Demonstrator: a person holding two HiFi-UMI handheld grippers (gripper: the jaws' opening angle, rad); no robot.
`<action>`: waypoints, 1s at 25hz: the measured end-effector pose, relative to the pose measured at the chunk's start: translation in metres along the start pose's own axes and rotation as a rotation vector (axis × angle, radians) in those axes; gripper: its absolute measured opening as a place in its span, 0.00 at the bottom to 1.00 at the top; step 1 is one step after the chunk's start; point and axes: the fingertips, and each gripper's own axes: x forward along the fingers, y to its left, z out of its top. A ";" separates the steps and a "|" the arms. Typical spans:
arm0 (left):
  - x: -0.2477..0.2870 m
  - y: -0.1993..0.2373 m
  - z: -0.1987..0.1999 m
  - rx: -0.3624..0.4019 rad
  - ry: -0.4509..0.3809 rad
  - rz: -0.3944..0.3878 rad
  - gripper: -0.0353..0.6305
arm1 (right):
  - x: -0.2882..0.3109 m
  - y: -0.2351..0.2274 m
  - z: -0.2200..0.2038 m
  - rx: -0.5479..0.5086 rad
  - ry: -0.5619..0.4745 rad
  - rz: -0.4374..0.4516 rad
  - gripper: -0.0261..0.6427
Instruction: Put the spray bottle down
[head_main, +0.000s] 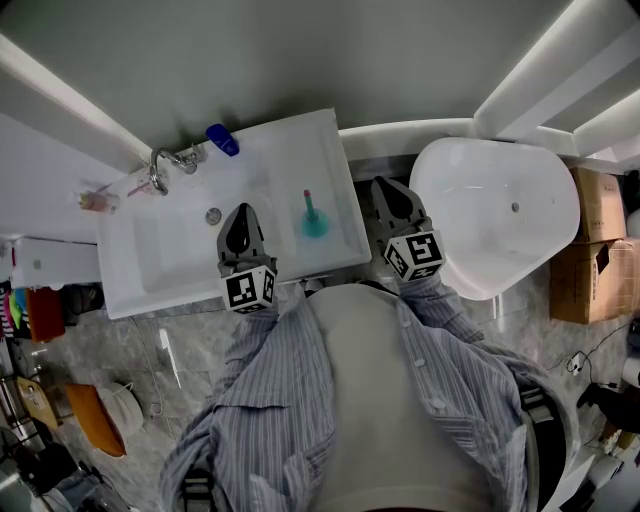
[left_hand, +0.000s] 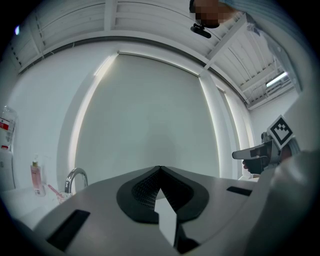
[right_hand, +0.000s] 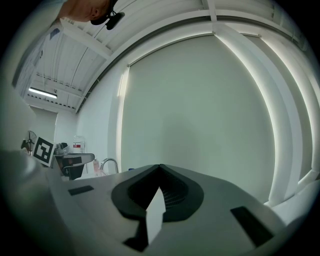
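The spray bottle (head_main: 313, 217), teal with a pink top, stands upright on the right ledge of the white sink (head_main: 180, 255). No gripper holds it. My left gripper (head_main: 241, 214) hovers over the sink's front, just left of the bottle, jaws shut with nothing in them. My right gripper (head_main: 386, 186) is level over the gap between sink and bathtub, right of the bottle, also shut and empty. In the left gripper view the left gripper (left_hand: 160, 168) has its jaws meeting at the tip. The right gripper (right_hand: 159, 166) shows the same in the right gripper view.
A chrome faucet (head_main: 160, 170) and a blue object (head_main: 222, 139) sit at the sink's back edge, a pink bottle (head_main: 95, 199) at its left. A white bathtub (head_main: 500, 215) lies to the right, cardboard boxes (head_main: 595, 250) beyond it. Clutter lies on the floor at left.
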 end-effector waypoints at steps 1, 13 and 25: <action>0.000 0.000 0.000 0.000 0.000 0.000 0.06 | 0.000 0.000 0.000 0.000 0.000 0.000 0.06; 0.001 0.000 -0.002 -0.006 0.006 -0.003 0.06 | 0.000 0.000 -0.001 -0.009 0.006 -0.005 0.06; 0.001 0.001 -0.001 -0.005 0.006 -0.004 0.06 | 0.001 0.000 -0.001 -0.014 0.013 -0.009 0.06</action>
